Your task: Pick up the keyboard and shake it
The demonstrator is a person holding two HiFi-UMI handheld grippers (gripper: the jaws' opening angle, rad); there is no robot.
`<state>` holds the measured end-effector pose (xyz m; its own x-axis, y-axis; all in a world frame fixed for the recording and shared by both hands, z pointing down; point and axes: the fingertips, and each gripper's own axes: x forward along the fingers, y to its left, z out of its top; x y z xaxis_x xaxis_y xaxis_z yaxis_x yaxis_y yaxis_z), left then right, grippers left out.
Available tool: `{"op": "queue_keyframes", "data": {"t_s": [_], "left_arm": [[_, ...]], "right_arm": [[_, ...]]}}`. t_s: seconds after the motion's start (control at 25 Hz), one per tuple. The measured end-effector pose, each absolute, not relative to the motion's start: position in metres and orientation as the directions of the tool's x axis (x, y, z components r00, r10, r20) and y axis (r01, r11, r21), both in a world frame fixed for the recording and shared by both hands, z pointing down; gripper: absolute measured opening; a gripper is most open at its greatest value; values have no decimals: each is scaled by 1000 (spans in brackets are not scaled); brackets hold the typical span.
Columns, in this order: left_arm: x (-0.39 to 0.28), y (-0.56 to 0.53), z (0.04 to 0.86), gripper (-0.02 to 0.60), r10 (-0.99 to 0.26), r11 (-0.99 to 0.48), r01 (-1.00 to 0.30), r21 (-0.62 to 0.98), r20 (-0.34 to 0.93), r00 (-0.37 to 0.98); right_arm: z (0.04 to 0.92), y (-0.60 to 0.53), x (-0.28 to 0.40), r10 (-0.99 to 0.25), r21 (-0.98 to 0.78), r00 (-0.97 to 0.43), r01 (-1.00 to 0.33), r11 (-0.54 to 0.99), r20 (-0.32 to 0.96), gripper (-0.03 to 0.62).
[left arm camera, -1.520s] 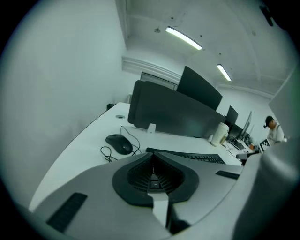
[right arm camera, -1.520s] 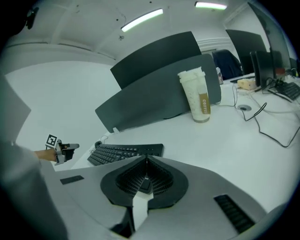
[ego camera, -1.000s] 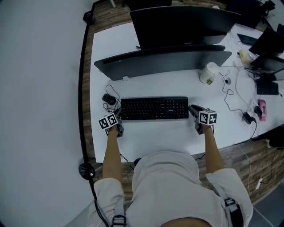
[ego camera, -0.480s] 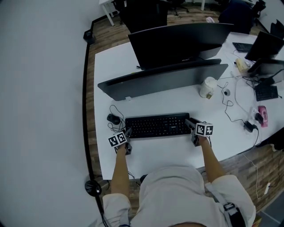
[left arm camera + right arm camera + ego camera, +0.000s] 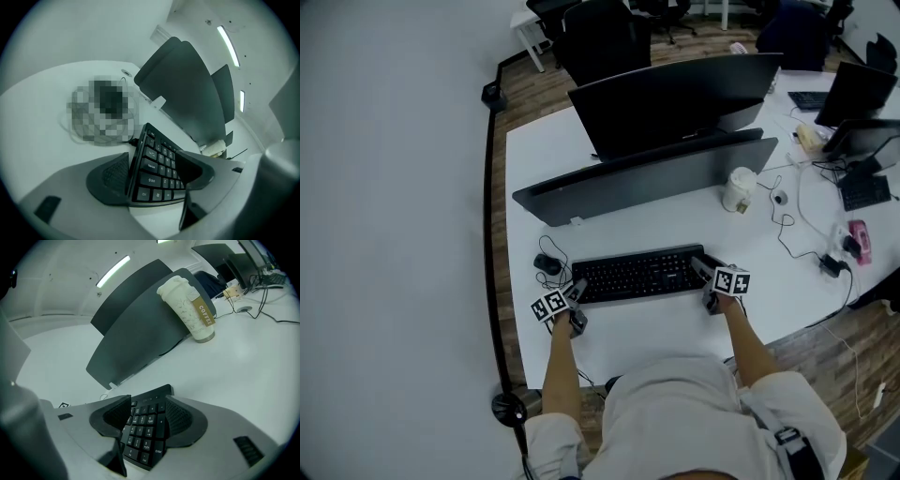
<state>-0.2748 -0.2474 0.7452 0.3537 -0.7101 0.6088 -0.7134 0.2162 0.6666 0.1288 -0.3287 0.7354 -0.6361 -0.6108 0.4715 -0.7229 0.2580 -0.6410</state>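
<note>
White desk (image 5: 675, 330) bears a flat black keyboard (image 5: 639, 274); our left gripper (image 5: 573, 300) and right gripper (image 5: 701, 268), jaws just opened, straddle its ends.

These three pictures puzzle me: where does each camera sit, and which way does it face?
Head view: on the person's head, looking steeply down at the desk; shows both forearms, left gripper, right gripper.
Left gripper view: on the left gripper, looking along its just-opened jaws, the keyboard left end between them.
Right gripper view: on the right gripper, same, jaws just opened around the keyboard's number-pad end; coffee cup beyond.
Shared: all show the keyboard; head and right gripper views share the cup.
</note>
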Motion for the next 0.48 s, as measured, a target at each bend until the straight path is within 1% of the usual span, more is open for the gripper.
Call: {"op": "queue_keyframes", "data": {"t_s": [0.12,0.28,0.4,0.48], "left_arm": [[-275,-242,740,314,-741,215,-625,751,542,396],[-270,-236,732,308,-749,210,-510,834,473,464],[-264,-224,730,308,-766,219,-376,900,397,506],[-265,-217,730,307,-783,228,-291,929,353,512]], "right_arm": [[736,-328,133,-614,-615,-623,-742,266,485,245],[733,-334,134,-617,-559,-623,-760,333,480,245],[731,-333,133,-574,-529,-662,-742,412,481,242],[732,-329,127,-527,-501,-693,-721,479,492,216]]}}
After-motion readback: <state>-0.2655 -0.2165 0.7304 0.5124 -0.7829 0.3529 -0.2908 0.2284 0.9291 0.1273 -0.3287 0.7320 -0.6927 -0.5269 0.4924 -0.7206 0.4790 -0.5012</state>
